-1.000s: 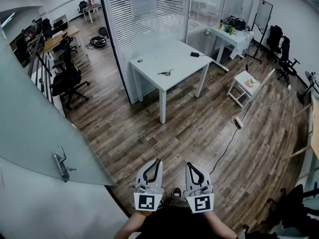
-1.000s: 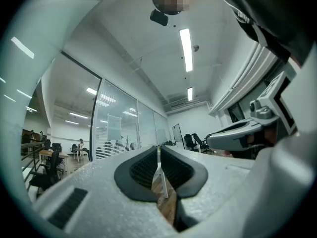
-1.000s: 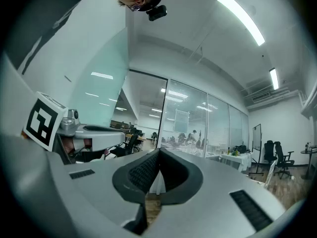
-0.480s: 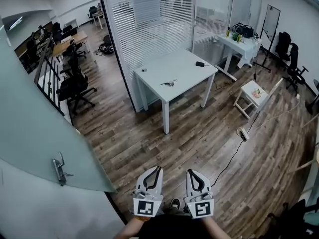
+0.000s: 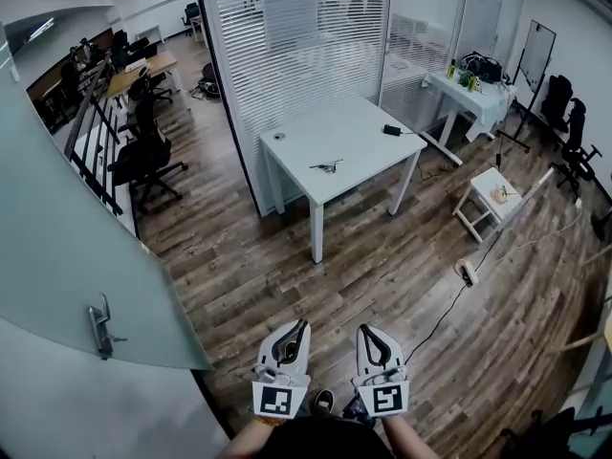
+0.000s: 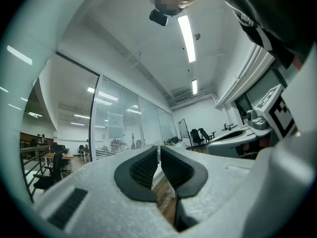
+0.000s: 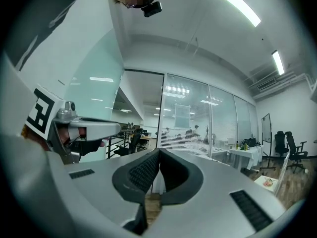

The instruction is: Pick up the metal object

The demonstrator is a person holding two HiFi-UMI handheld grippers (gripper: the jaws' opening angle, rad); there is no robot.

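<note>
The metal object (image 5: 326, 166) is a small grey piece lying near the middle of a white table (image 5: 363, 151), far ahead of me across the wooden floor. Both grippers are held low and close to my body, side by side, well short of the table. My left gripper (image 5: 299, 326) is shut with nothing between its pads, as the left gripper view (image 6: 159, 151) also shows. My right gripper (image 5: 367, 332) is likewise shut and empty, its pads meeting in the right gripper view (image 7: 159, 156).
A small round item (image 5: 278, 136) and a black device (image 5: 392, 130) also lie on the table. A glass door with a handle (image 5: 98, 319) stands at my left, a glass partition (image 5: 287, 36) behind the table. A low white stool (image 5: 492, 196), power strip (image 5: 467, 272) and office chairs (image 5: 143, 156) stand around.
The head view has shifted, with the table sliding slightly right and lower in the picture. Both grippers stay shut and side by side near my body.
</note>
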